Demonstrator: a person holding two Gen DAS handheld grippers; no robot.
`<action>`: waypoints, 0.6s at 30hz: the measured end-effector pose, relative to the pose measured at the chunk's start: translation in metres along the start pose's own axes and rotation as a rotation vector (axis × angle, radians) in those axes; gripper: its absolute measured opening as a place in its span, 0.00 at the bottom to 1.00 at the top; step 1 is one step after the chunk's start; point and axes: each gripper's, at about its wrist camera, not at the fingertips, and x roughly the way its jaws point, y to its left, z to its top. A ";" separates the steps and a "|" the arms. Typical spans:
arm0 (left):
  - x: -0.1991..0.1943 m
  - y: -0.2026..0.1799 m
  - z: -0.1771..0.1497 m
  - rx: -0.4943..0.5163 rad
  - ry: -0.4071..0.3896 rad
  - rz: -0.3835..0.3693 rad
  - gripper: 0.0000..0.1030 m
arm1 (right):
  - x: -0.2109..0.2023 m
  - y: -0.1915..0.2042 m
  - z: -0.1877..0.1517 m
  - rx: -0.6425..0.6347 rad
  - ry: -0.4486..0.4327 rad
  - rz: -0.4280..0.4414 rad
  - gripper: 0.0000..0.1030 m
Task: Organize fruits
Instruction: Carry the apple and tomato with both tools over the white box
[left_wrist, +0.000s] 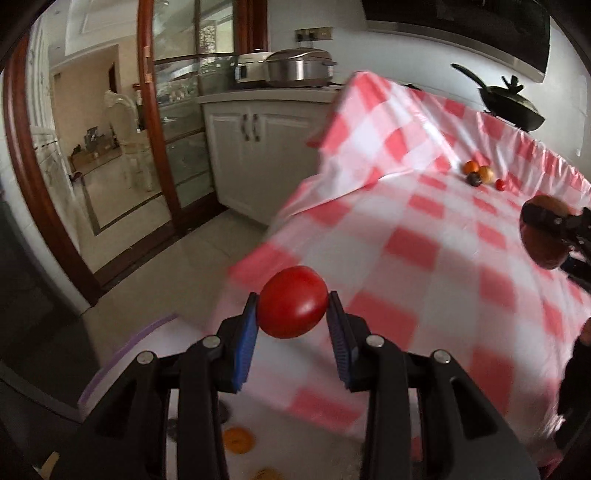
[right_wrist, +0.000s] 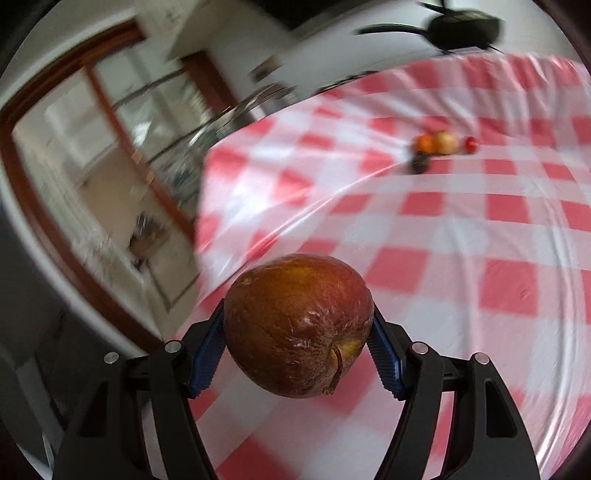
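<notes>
My left gripper (left_wrist: 291, 312) is shut on a red tomato (left_wrist: 291, 301), held in the air near the table's left edge. A brown, wrinkled apple (right_wrist: 297, 325) is clamped between the blue pads of my right gripper (right_wrist: 298, 332), above the checked cloth. The same apple (left_wrist: 543, 236) and right gripper (left_wrist: 554, 232) show at the right edge of the left wrist view. Far back on the red-and-white checked tablecloth (left_wrist: 424, 258) lies a small cluster of fruit: an orange one (left_wrist: 471, 167), a yellow one (left_wrist: 485, 174), a dark one (left_wrist: 474, 180) and a small red one (left_wrist: 500, 184).
A black pan with a lid (left_wrist: 513, 103) stands beyond the table's far edge. Left of the table are white cabinets (left_wrist: 255, 147), steel cookers (left_wrist: 299, 68) on the counter, and a wood-framed glass door (left_wrist: 173, 129). Tiled floor (left_wrist: 177, 266) lies below the table's left edge.
</notes>
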 end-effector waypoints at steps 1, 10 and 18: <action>-0.001 0.010 -0.008 -0.007 0.008 0.010 0.36 | 0.000 0.019 -0.009 -0.053 0.020 0.011 0.67; 0.011 0.082 -0.072 -0.117 0.120 0.079 0.36 | 0.018 0.103 -0.071 -0.292 0.174 0.088 0.67; 0.032 0.115 -0.104 -0.179 0.199 0.114 0.36 | 0.037 0.158 -0.133 -0.513 0.313 0.181 0.67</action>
